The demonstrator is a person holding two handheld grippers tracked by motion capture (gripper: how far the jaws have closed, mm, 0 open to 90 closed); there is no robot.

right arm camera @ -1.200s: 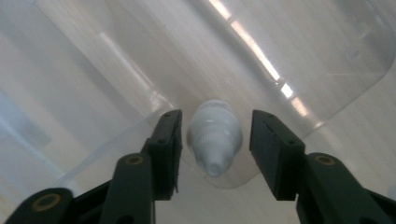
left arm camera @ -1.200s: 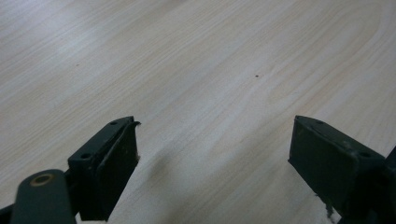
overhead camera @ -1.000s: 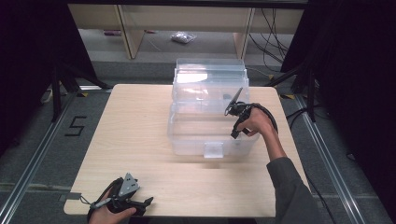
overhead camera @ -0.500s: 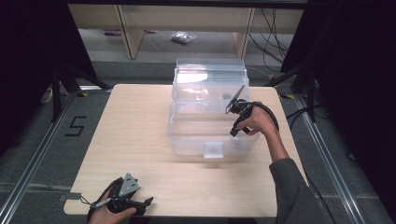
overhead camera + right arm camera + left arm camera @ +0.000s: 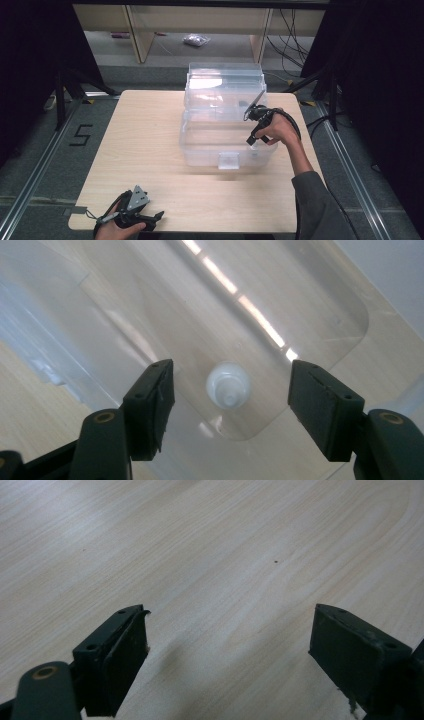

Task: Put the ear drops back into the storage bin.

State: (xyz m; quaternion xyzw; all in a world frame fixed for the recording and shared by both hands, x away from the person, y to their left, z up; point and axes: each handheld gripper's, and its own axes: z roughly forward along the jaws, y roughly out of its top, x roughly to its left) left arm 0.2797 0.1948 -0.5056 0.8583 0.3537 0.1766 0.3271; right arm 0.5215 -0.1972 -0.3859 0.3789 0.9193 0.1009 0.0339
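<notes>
While the right gripper (image 5: 230,407) hangs over the clear box (image 5: 200,150), jaws just parted wide around the freed white bottle (image 5: 228,385), lift straight up.

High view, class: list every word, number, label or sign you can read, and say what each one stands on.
"5": a black numeral marked on the grey floor, left of the wooden table.
No readable text on the clear plastic box, on its front latch, or on the small white bottle inside it.
The packet on the floor beyond the table is too small to read.

Overhead forward-down; gripper cameras close, downward.
</notes>
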